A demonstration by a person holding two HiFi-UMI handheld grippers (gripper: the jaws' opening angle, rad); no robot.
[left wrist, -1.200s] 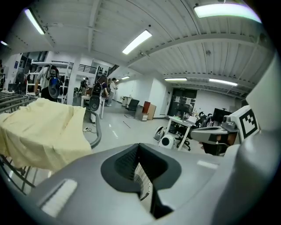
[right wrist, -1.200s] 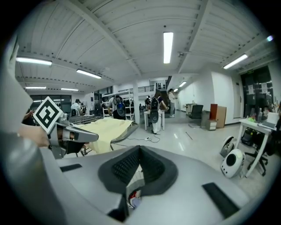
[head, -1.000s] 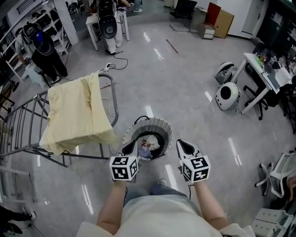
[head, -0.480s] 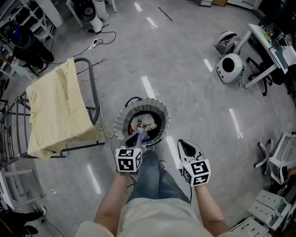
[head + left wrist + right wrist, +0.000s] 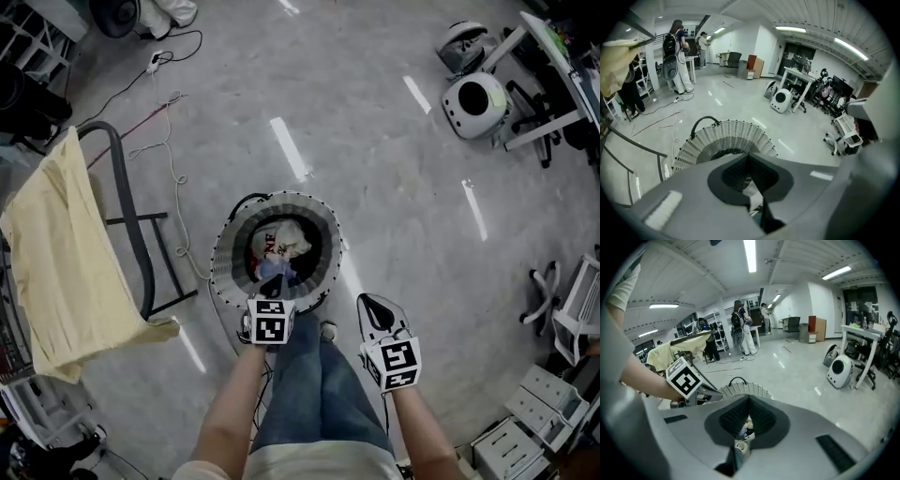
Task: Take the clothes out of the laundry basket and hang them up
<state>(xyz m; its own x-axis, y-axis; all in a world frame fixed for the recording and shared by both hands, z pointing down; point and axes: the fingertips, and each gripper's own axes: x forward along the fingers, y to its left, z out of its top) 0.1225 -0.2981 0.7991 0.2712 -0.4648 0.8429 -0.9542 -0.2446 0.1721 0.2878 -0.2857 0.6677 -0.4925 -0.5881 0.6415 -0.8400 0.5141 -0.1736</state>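
Left gripper [image 5: 273,284]: jaws pressed together, nothing in them, tips pointing steeply down over the near rim of the laundry basket [image 5: 223,251]. It may be brushing the clothes [image 5: 281,246] heaped inside, but from above that's hard to call. Right gripper [image 5: 374,304], closed on nothing too, hangs just outside the basket's right edge, over the floor [image 5: 394,187]. Off to the left, a yellow cloth [image 5: 52,272] drapes over the drying rack [image 5: 128,211].

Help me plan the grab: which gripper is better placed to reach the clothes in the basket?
Left. The left gripper hangs over the basket rim, near the clothes; the right gripper is outside it.
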